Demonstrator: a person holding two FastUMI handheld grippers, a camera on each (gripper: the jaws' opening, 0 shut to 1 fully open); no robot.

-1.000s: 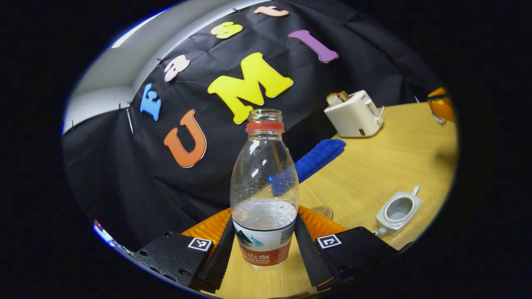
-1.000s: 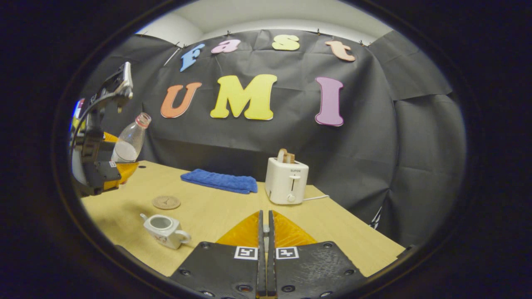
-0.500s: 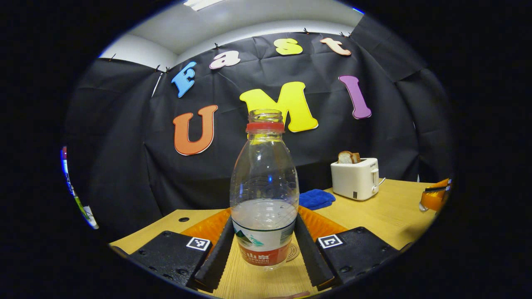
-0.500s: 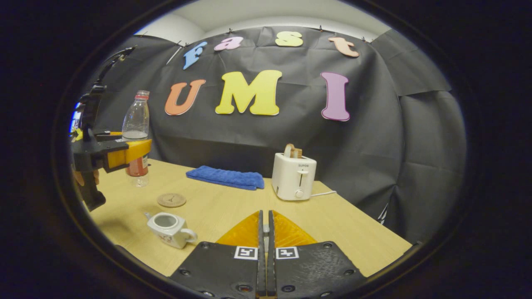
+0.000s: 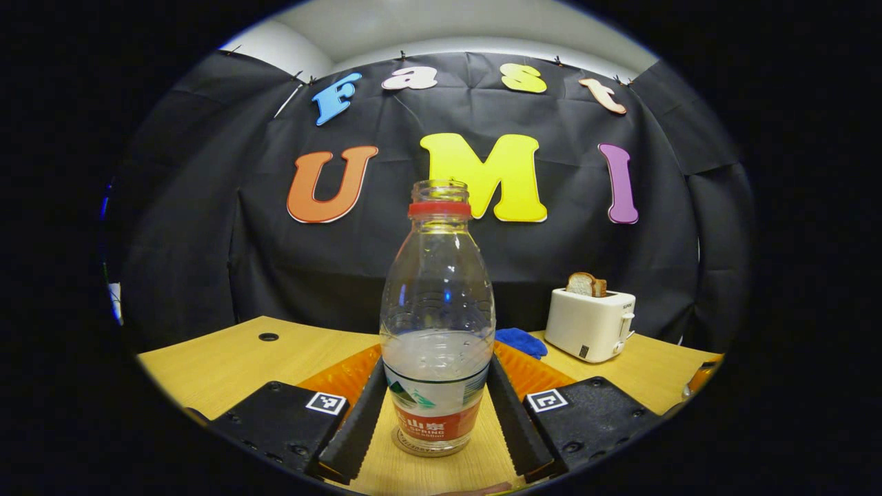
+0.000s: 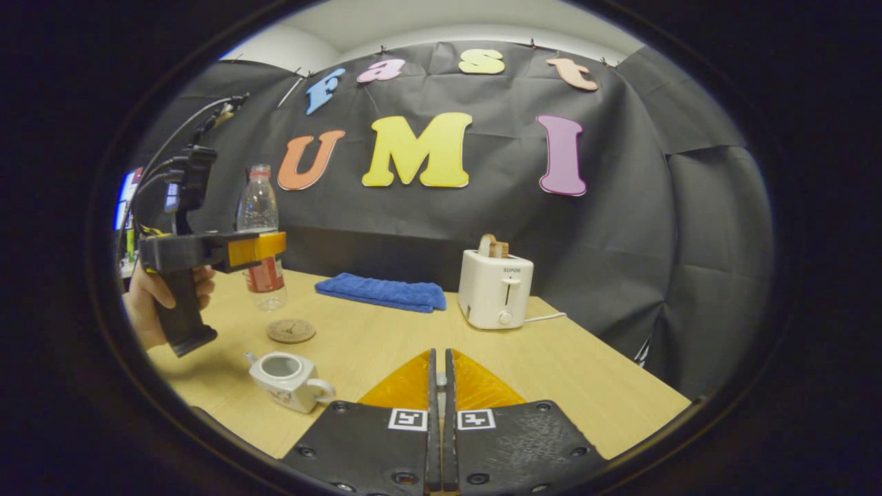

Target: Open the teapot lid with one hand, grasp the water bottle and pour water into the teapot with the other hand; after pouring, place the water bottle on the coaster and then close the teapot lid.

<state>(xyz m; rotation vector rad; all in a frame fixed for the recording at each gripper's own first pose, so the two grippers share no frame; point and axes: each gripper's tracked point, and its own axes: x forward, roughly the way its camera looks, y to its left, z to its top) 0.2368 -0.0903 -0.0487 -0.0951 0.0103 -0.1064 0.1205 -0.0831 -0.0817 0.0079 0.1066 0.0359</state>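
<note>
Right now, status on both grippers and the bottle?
Left gripper shut on water bottle, upright, above the table. Right gripper shut. Teapot lidless; coaster bare.

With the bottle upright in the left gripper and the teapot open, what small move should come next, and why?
Probably shift the water bottle sideways over the coaster and lower it. In the right gripper view the left gripper holds it upright, apparently beside and beyond the coaster rather than over it. The teapot is lidless; the right gripper is shut.
</note>
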